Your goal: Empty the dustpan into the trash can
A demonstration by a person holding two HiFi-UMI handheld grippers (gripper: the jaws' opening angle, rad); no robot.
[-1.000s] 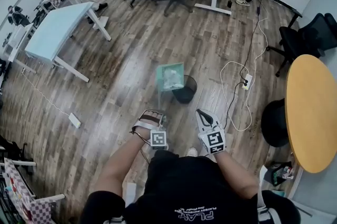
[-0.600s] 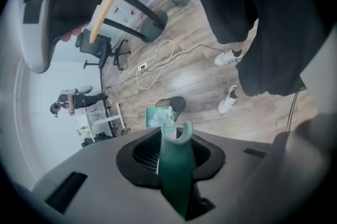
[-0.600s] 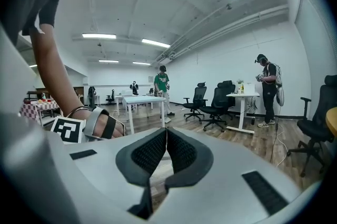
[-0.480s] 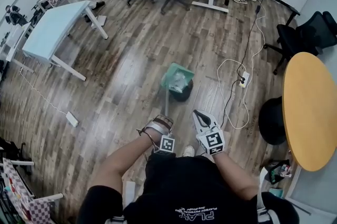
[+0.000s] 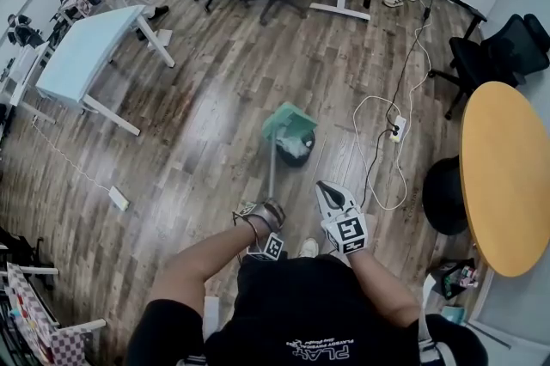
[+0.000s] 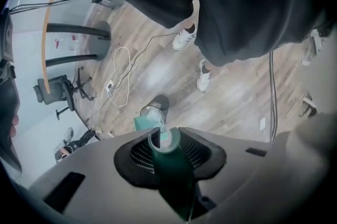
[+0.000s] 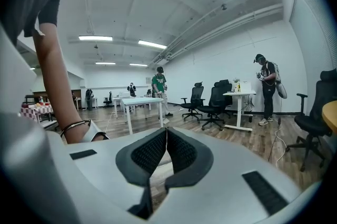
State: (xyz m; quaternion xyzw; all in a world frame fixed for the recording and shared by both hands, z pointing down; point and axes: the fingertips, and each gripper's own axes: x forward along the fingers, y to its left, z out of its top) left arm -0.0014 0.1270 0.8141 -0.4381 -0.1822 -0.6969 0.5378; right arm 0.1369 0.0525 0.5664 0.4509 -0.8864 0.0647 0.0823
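Left gripper view alone shows its fingers, just eased wider, gripping the dustpan handle; right gripper's fingers meet empty

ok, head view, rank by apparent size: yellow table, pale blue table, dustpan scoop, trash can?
1. yellow table, cut by the frame
2. pale blue table
3. dustpan scoop and trash can: alike; scoop hides part of can

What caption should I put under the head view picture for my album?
Seen from above, a green long-handled dustpan tilts over a black trash can on the wooden floor.
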